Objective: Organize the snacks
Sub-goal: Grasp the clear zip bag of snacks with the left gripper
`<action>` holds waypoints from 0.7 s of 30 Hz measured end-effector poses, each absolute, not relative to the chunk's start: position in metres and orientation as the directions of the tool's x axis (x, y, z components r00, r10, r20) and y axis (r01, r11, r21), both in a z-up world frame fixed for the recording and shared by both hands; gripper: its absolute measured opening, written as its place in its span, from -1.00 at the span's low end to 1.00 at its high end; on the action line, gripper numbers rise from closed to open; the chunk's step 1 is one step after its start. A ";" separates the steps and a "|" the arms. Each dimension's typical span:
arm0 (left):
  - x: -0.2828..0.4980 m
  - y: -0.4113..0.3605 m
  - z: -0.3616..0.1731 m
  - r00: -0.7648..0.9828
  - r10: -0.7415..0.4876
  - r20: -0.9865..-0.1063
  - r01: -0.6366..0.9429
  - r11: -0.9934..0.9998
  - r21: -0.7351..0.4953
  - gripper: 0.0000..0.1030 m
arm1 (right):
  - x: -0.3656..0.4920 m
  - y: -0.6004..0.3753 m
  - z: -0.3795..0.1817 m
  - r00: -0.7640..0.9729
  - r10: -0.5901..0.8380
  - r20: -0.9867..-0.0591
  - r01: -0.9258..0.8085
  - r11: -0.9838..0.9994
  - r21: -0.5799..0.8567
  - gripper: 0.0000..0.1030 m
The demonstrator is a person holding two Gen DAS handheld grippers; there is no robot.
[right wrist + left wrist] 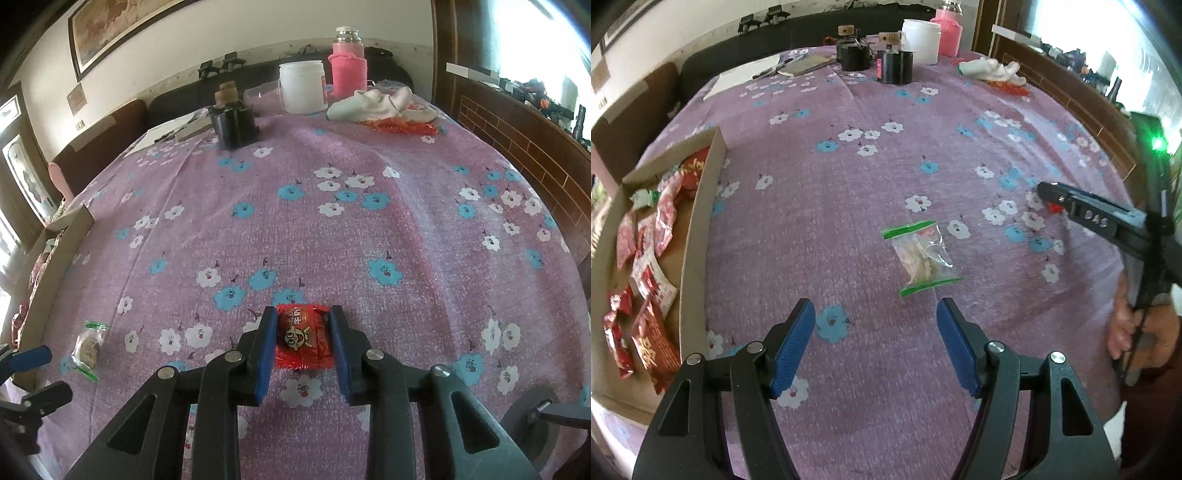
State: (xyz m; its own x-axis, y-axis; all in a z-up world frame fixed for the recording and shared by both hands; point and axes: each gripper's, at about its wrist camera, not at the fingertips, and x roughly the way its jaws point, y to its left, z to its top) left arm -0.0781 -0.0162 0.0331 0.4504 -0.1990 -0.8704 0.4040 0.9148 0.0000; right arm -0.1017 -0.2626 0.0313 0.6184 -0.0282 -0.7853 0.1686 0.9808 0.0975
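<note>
My right gripper [303, 317] is shut on a small red snack packet [303, 338], held between its blue pads just above the purple flowered tablecloth [406, 236]. It also shows in the left wrist view [1054, 201]. My left gripper [875, 314] is open and empty, just short of a clear snack bag with green ends [925, 256] lying on the cloth; that bag also shows in the right wrist view [88, 349]. A cardboard box [701, 229] at the left holds several red and pink snack packets [650, 295].
At the table's far end stand black cylinders [894, 64], a white jar [921, 40], a pink bottle [947, 31], papers with pens [768, 72] and a white cloth [990, 68] beside red wrappers [1008, 86]. A wooden rail [524, 147] runs along the right.
</note>
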 end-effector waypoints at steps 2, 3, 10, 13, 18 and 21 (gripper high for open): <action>-0.078 -0.020 0.032 0.459 -0.180 -0.870 0.404 0.915 0.024 0.31 | -0.102 -0.264 0.031 0.620 -0.022 -0.784 0.168 0.980 0.105 -0.42; -0.078 -0.022 0.032 0.464 -0.172 -0.869 0.404 0.914 0.035 0.31 | -0.102 -0.264 0.031 0.620 -0.020 -0.784 0.168 0.980 0.108 -0.42; -0.081 -0.029 0.034 0.504 -0.122 -0.855 0.399 0.911 0.105 0.31 | -0.102 -0.265 0.031 0.621 -0.017 -0.783 0.169 0.979 0.113 -0.42; -0.080 -0.028 0.033 0.506 -0.117 -0.854 0.394 0.913 0.108 0.32 | -0.102 -0.265 0.031 0.621 -0.017 -0.784 0.168 0.979 0.112 -0.42; -0.079 -0.026 0.032 0.502 -0.118 -0.857 0.388 0.916 0.101 0.31 | -0.102 -0.265 0.031 0.621 -0.018 -0.784 0.169 0.979 0.112 -0.42; -0.079 -0.026 0.030 0.496 -0.123 -0.859 0.387 0.918 0.092 0.32 | -0.102 -0.265 0.031 0.621 -0.018 -0.784 0.169 0.979 0.112 -0.42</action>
